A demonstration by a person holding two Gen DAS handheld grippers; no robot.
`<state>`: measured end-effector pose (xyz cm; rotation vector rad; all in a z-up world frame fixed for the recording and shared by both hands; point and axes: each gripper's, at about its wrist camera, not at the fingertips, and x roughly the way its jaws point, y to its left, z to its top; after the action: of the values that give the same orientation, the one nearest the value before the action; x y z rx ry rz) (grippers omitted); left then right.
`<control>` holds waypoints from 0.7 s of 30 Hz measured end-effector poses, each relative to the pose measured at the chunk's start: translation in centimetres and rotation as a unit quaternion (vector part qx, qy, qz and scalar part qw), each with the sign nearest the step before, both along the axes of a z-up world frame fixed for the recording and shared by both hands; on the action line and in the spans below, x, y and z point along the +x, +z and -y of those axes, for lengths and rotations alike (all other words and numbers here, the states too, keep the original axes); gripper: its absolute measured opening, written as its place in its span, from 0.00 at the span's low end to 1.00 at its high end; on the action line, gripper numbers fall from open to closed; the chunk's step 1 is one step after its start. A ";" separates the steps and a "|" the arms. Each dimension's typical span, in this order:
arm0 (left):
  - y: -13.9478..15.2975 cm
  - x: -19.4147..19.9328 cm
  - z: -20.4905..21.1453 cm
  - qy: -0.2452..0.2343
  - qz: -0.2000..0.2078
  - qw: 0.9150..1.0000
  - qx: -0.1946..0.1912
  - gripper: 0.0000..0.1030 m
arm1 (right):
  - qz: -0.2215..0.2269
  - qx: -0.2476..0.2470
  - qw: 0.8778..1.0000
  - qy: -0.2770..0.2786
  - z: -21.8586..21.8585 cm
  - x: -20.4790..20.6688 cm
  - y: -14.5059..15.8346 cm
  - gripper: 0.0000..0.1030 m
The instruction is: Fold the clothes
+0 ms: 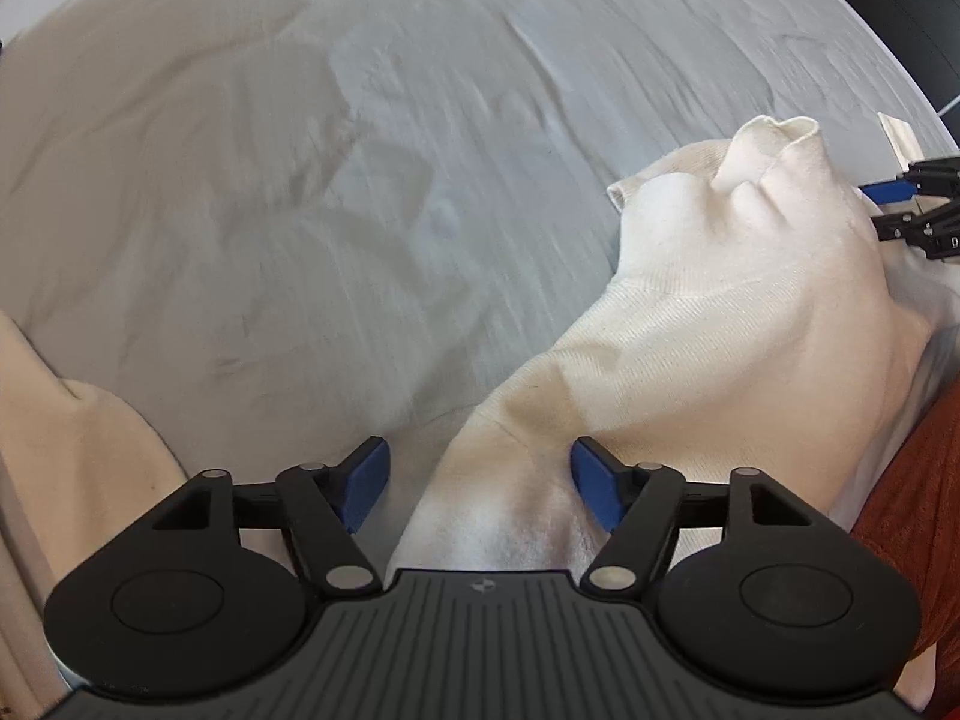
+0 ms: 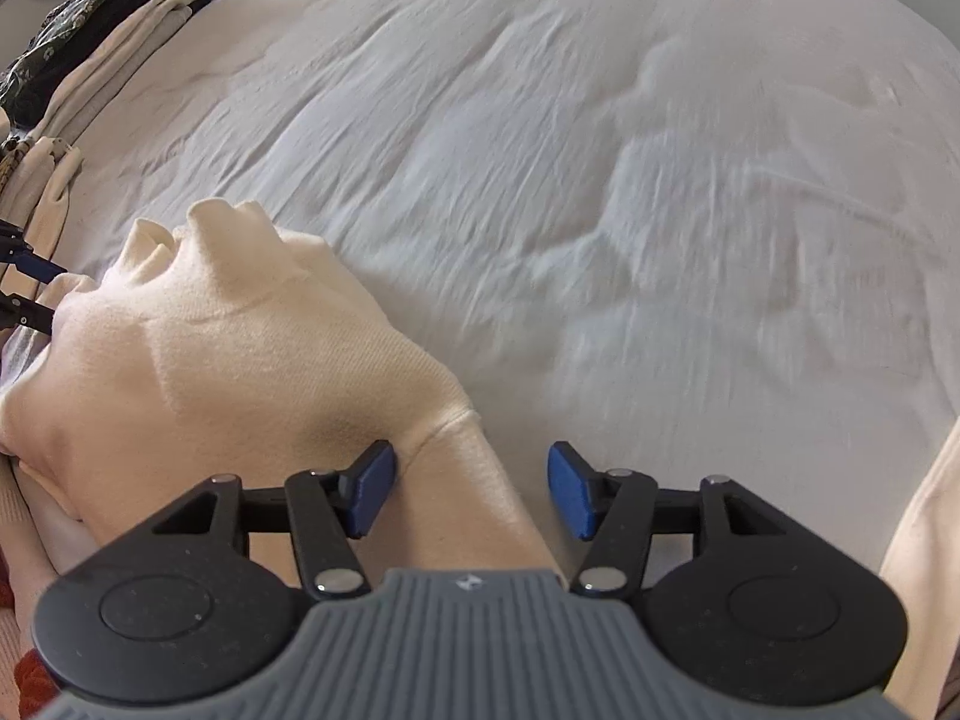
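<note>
the cream ribbed knit garment [image 1: 720, 312] lies bunched on the pale grey wrinkled bed sheet [image 1: 360, 150], humped up in the middle with a ruffled cuff or neck opening standing at its far end. in the right wrist view the same garment [image 2: 228, 348] sits to the left, and a seam runs down towards the camera.

the left gripper [image 1: 480, 489] has its blue pads wide apart; a strip of the cream cloth passes between them, lying close to the right pad, but nothing is pinched. the right gripper [image 2: 471, 489] also stands with its pads apart, the cloth just reaching the left pad and bare sheet under the rest of the gap. neither one holds anything.

further out, a row of folded clothes [image 2: 90, 60], cream, black and floral, lies along the far left of the bed. another cream fabric [image 1: 72, 450] lies at the left edge of the left view, and rust-red cloth [image 1: 912, 510] shows at the right.

the garment looks dropped for spreading, not yet flat. the risk is closing on a doubled layer: with the cloth humped like this, a pinch could take two thicknesses or the sheet beneath, and pulling would then drag a twist into the fold. the two grips may also land unevenly, since each gripper meets the cloth on one pad only.
</note>
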<state>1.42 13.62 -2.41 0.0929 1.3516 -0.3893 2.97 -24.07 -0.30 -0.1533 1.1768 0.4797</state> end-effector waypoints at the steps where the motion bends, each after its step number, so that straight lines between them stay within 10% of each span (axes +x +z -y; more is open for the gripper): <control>1: -0.2 0.1 0.0 0.003 -0.001 1.000 -0.003 0.82 | -0.003 0.001 1.000 -0.001 0.0 0.1 -0.3 0.61; 6: -0.4 0.0 -0.1 0.016 -0.005 1.000 -0.011 0.74 | -0.009 -0.001 1.000 -0.002 -0.2 0.2 -0.6 0.60; 13: 0.4 -0.3 0.0 0.050 -0.019 0.998 -0.040 0.29 | -0.009 -0.008 1.000 0.020 -1.7 -0.6 0.0 0.24; 21: 5.3 -2.3 -0.3 0.054 0.040 0.997 -0.025 0.18 | 0.042 -0.035 0.998 0.010 -2.1 -2.8 3.7 0.14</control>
<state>-0.84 13.88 2.92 -0.0051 1.2615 -0.3247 0.18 -22.01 3.45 -0.2437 1.1101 0.4461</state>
